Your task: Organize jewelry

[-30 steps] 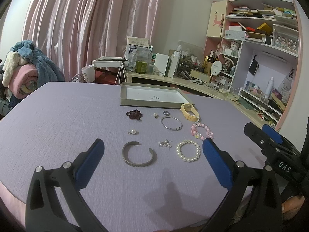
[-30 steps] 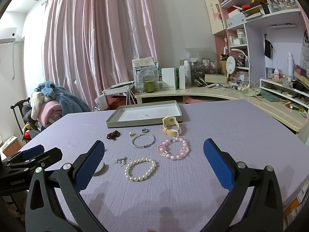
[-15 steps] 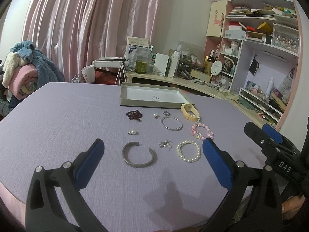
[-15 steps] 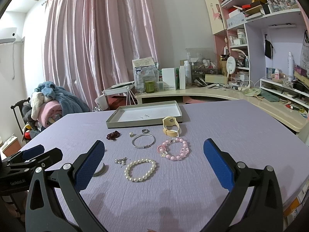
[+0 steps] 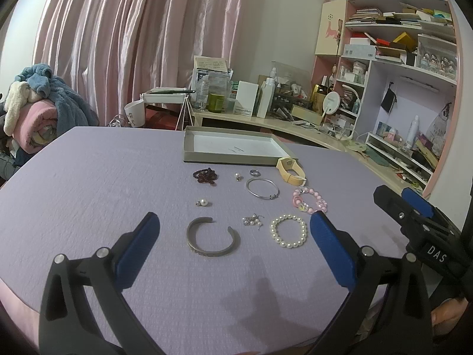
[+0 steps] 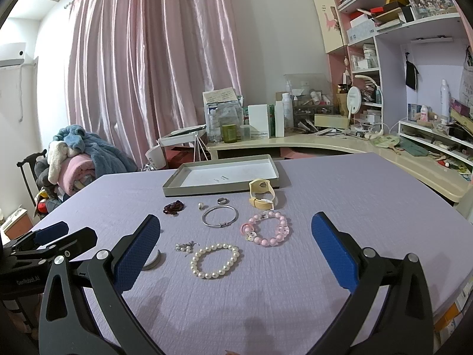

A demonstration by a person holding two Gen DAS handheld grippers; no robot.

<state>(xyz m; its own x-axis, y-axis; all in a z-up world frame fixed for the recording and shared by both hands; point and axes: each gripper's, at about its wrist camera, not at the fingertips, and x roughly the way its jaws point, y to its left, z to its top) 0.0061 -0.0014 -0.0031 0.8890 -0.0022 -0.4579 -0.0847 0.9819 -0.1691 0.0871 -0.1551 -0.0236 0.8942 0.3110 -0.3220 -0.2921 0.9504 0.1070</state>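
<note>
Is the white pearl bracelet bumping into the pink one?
Apart. The right wrist view shows purple cloth between the pearl bracelet and the pink bracelet.

My left gripper (image 5: 233,236) is a black plastic frame with two long fingers faced in textured blue pads (image 5: 139,248) and silver screws at the joints. My right gripper (image 6: 235,236) matches it, showing white "DAS" lettering at the left view's right edge.

"DAS" on right tool (image 5: 414,207), "GenRobot.AI" on left tool (image 6: 53,236)
</note>
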